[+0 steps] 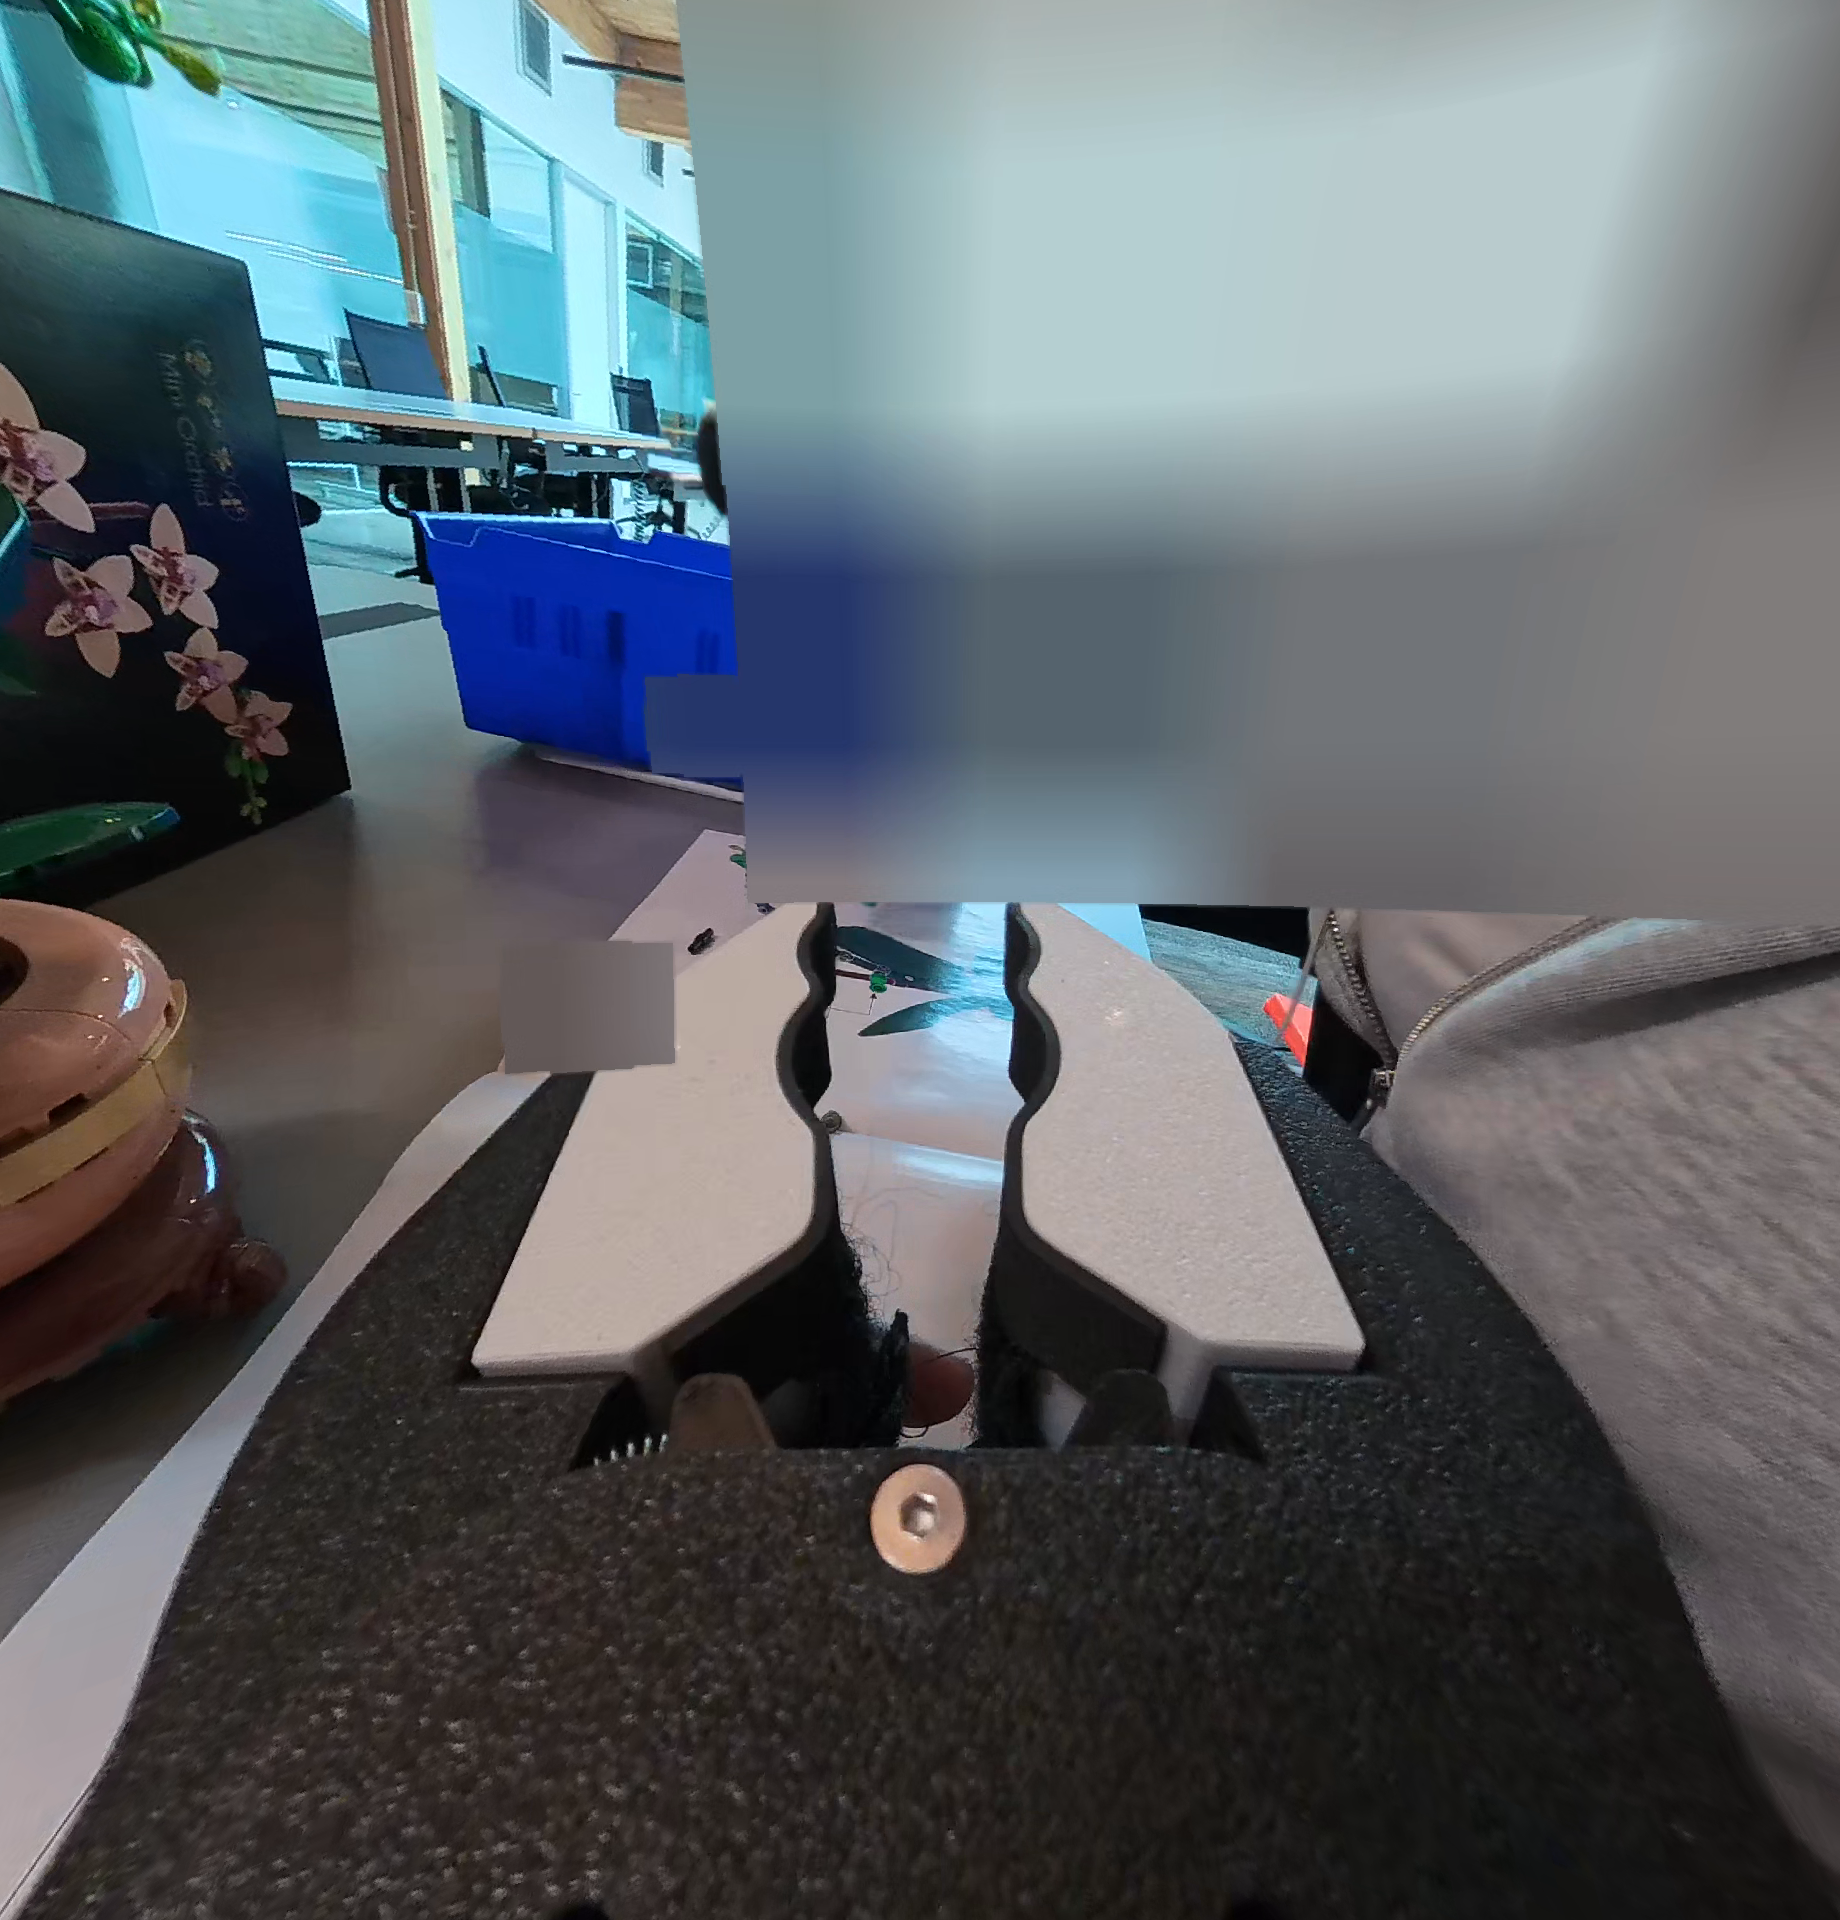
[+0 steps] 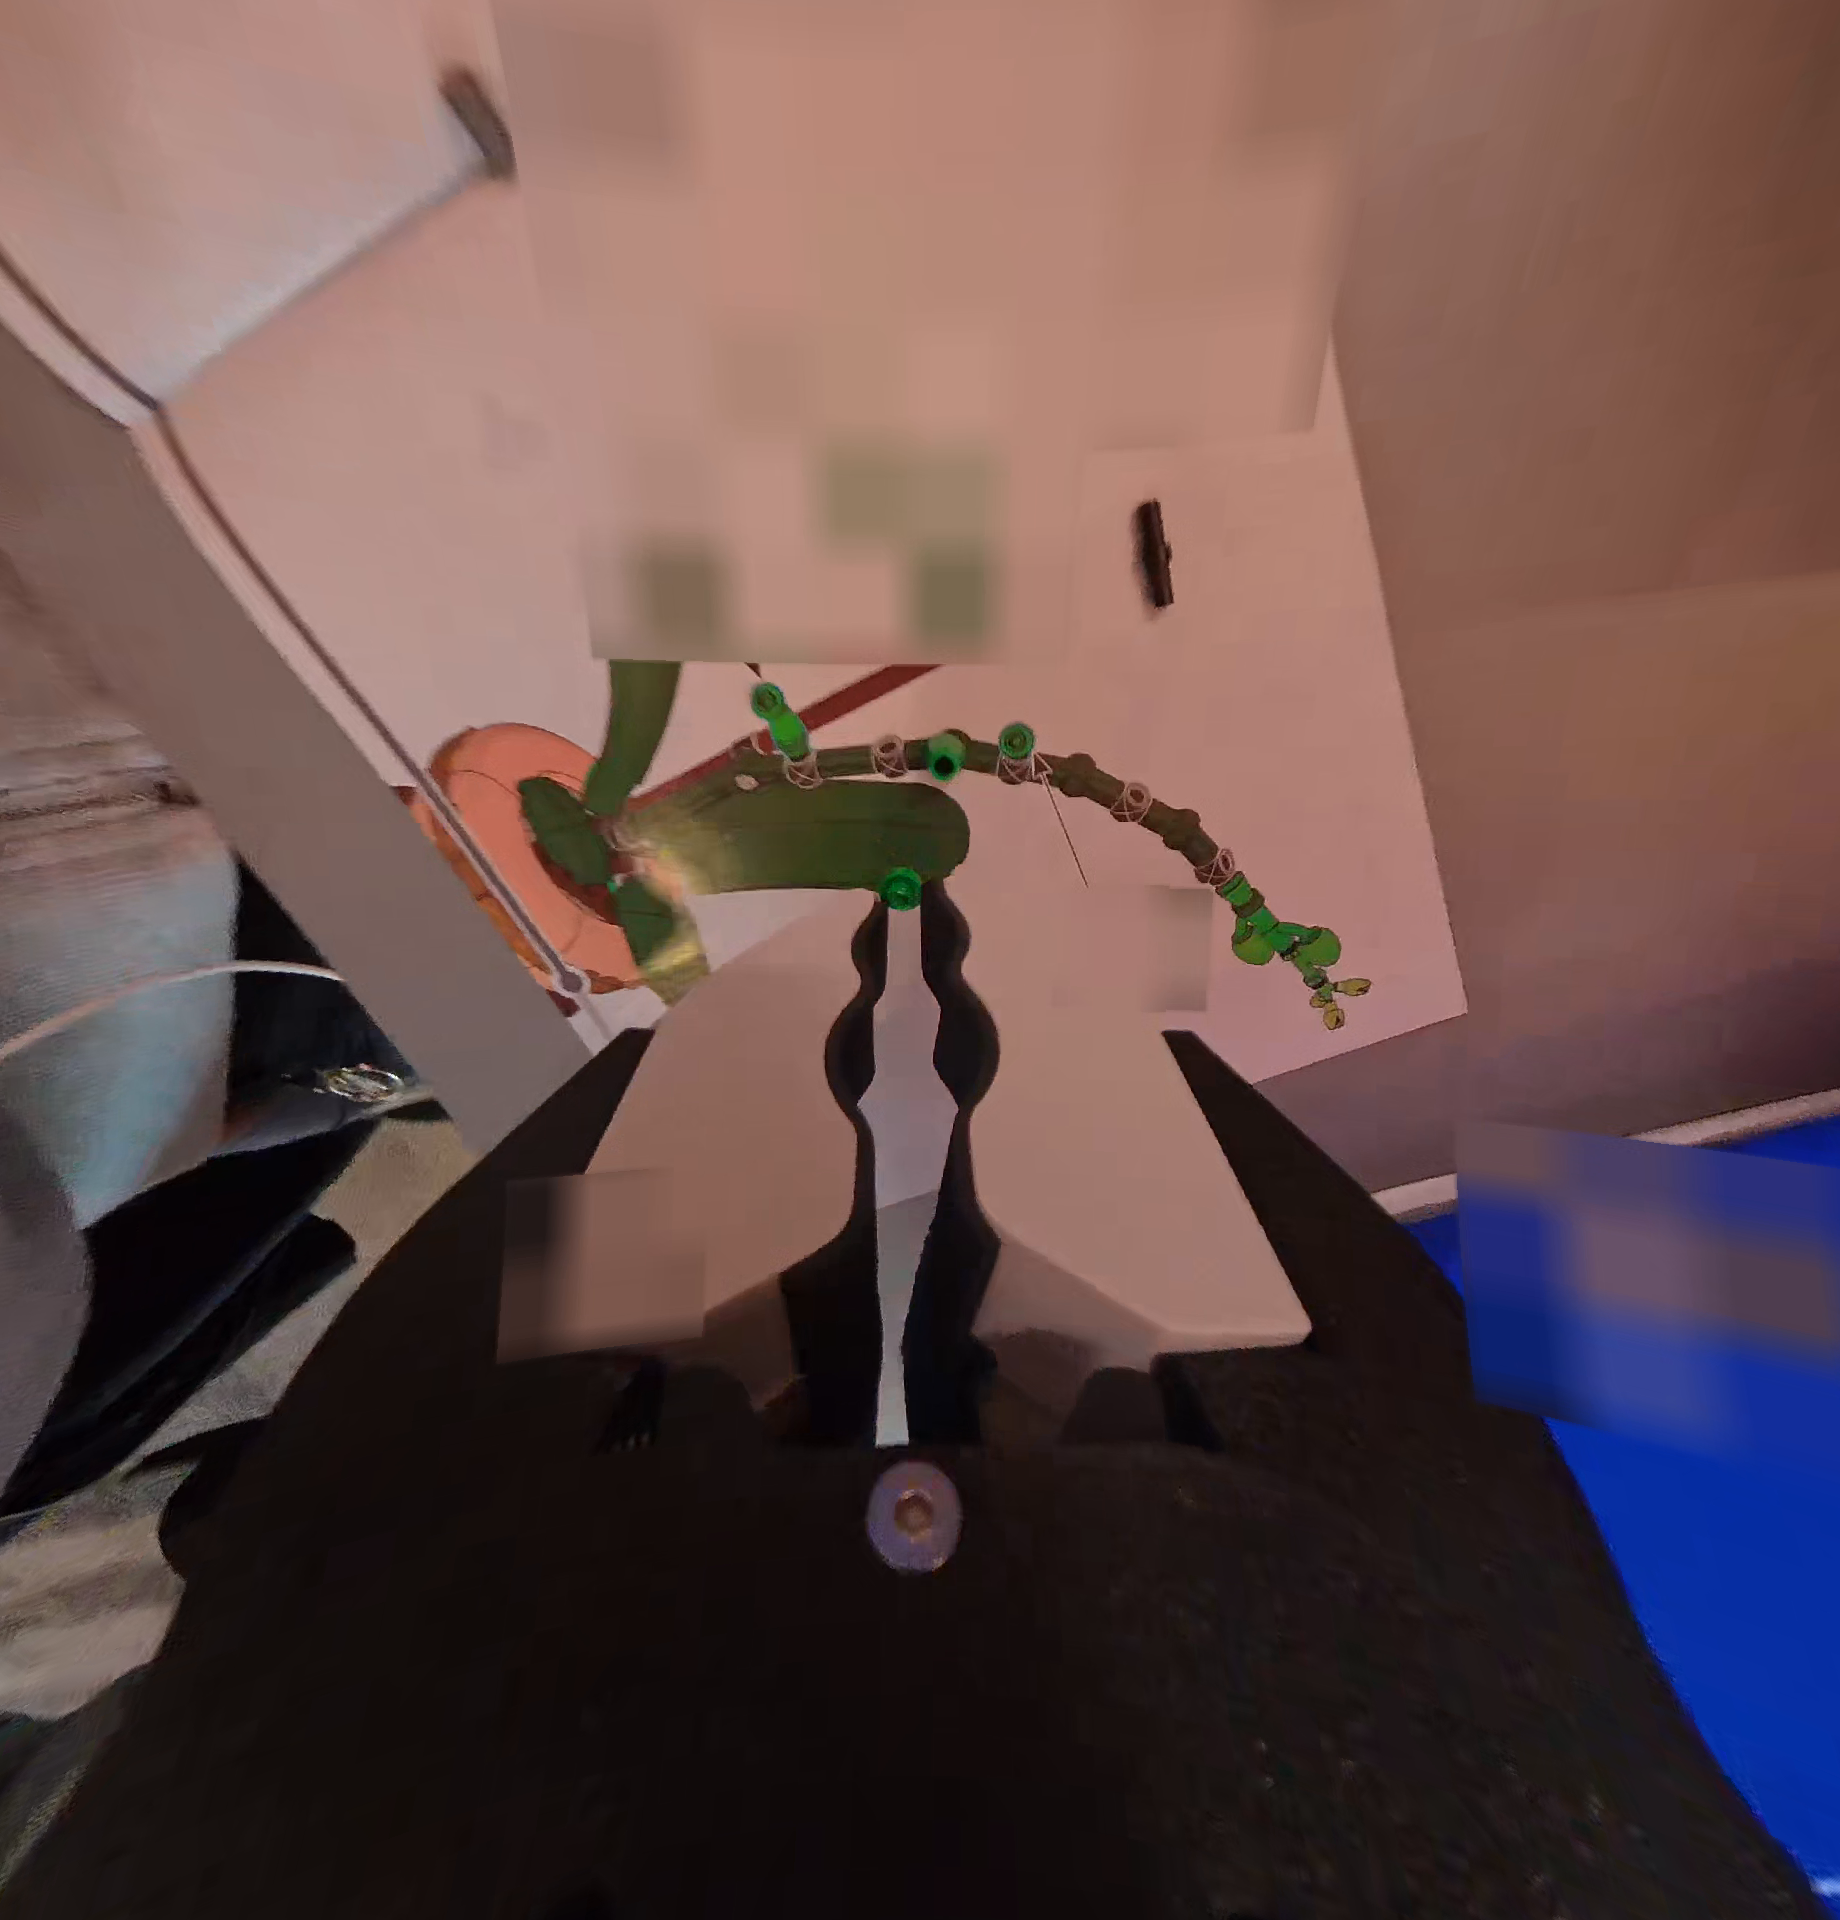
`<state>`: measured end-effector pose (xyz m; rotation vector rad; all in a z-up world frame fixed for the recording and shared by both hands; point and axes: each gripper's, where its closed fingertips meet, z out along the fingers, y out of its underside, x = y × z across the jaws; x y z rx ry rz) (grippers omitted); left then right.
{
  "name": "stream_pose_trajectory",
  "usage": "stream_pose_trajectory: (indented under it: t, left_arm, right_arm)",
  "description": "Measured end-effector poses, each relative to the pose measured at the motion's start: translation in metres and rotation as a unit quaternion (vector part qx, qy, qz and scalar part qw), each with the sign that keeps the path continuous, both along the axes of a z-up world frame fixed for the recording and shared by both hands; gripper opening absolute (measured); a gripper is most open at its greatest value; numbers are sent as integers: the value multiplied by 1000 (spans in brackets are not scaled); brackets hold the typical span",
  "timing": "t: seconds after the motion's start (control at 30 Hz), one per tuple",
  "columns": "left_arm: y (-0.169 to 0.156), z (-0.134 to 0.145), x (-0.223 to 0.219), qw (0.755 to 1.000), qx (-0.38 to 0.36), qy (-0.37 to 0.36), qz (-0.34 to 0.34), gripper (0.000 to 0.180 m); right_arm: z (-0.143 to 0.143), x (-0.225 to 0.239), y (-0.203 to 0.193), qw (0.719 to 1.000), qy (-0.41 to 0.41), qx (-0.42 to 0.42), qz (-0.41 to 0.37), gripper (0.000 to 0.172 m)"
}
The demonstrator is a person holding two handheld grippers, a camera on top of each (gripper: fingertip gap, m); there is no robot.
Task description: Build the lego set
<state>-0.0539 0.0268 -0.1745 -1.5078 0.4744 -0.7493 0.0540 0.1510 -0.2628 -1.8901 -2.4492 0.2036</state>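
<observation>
- My right gripper [image 2: 900, 902] pinches a tiny round bright-green plastic peg [image 2: 901, 889] at its very tips, just over the printed paper instruction page [image 2: 1259, 727].
- I should keep the squeeze soft and steady, I think, or the peg may pop out.
- My left gripper [image 1: 916, 935] is open and holds nothing.
- Its tips are cut off by a blur.
- Beside it sits a shiny pink brick-built pot [image 1: 54, 1091], partly out of view.

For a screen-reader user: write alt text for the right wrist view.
The right gripper's jaws pinch a small bright green stud at their tips, above an open instruction booklet picturing a green plant stem curving out of a pink pot. A small black piece lies on the page, and a blue bin shows at lower right.
</observation>
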Motion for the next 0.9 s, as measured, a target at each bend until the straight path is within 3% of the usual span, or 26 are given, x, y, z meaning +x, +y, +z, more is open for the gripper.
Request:
stream_pose_trajectory:
  t: [0.03,0.5,0.73,0.9]
  left_arm:
    - [0,0,0,1000,1,2,0,30]
    - [-1,-1,4,1000,7,17,-4,31]
    - [0,-2,4,1000,4,16,-6,31]
    - [-2,-2,5,1000,7,24,-5,31]
  right_arm:
    - [-4,0,1,1000,-7,10,5,5]
    - [-9,-4,1,1000,5,15,6,18]
    - [7,-11,6,991,123,0,-46,18]
    - [27,-9,23,965,230,-11,-125,19]
